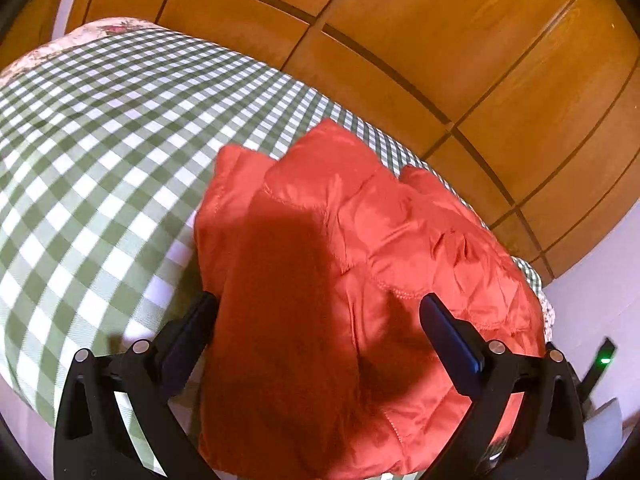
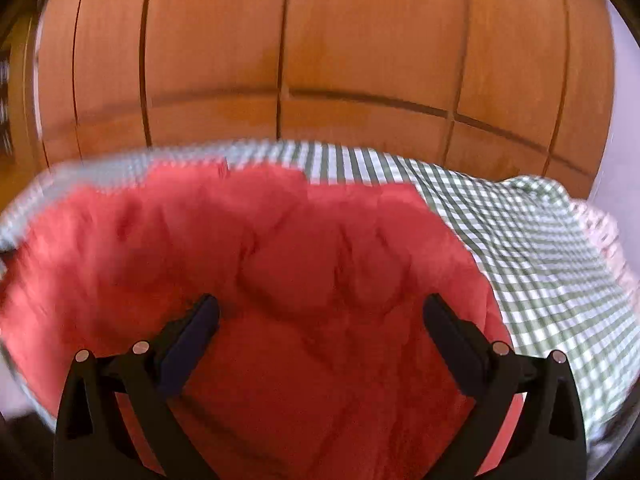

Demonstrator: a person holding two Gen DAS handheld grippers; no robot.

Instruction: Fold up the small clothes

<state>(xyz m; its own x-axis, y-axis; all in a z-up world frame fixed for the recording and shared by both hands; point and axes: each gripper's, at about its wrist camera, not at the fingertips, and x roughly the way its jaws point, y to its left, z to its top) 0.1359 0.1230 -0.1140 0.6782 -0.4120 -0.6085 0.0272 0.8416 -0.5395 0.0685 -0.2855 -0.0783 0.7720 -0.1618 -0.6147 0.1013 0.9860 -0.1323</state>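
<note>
A red-orange satin garment (image 1: 340, 264) lies crumpled on a green and white checked bed cover (image 1: 100, 152). My left gripper (image 1: 318, 312) is open and hovers over the garment's near part, its fingers (image 1: 448, 332) spread wide with nothing between them. In the right wrist view the same garment (image 2: 280, 248) fills the lower middle, blurred by motion. My right gripper (image 2: 320, 312) is open above it and holds nothing.
A wooden wardrobe (image 1: 420, 60) with panelled doors stands right behind the bed and also fills the top of the right wrist view (image 2: 312, 48). The checked cover (image 2: 540, 260) extends to the right. A dark device with a green light (image 1: 602, 360) stands at the far right.
</note>
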